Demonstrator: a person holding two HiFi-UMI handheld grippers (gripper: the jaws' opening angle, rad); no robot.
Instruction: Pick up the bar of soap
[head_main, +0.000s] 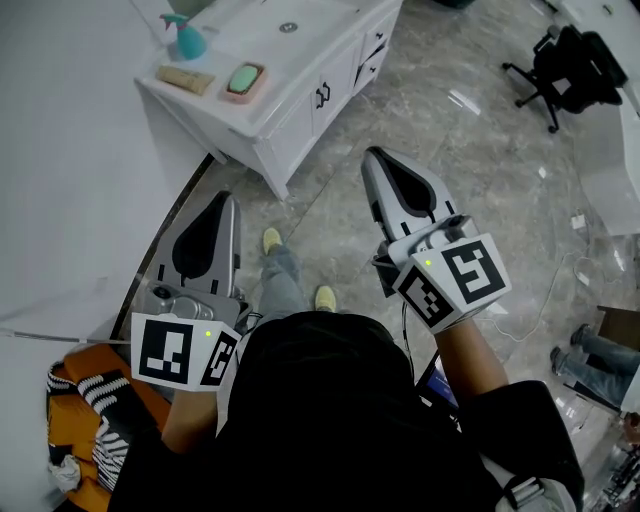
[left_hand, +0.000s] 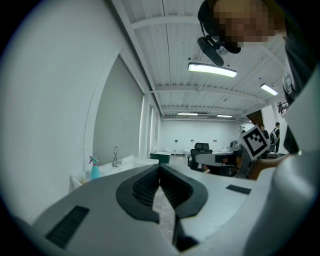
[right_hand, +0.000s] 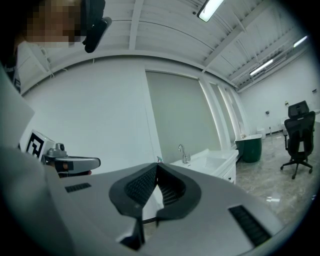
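Step in hand: approach, pre-grasp.

The green oval bar of soap is sitting in a pink soap dish on the tabletop of the white vanity cabinet. It's at the cabinet end nearest the person, close to the front corner. A tan flat block is lying just beside the dish on the cabinet's wall side. A teal spray bottle is standing behind the block.

Left gripper & right gripper are both hovering over the floor, well short of the cabinet and roughly level. Each one's fingers are pressing tip to tip w/ nothing between, so both are empty.

Doing it well (est.):
- Left gripper is lining up more directly w/ the cabinet's dish end, so prob. the one to use.
- Be opening wider than the bar before reaching the cabinet.
- Be coming down across the bar's short axis, clearing the dish rim.
- Soap may be slippery, so pinch it centred & firm.

Room:
- Grey marble floor in front of the cabinet is lying open.
- Black office chair is standing well away from the cabinet.
- Be minding the cabinet's near corner edge.
- Block & bottle are crowding the wall side, so approach from the cabinet's front side.
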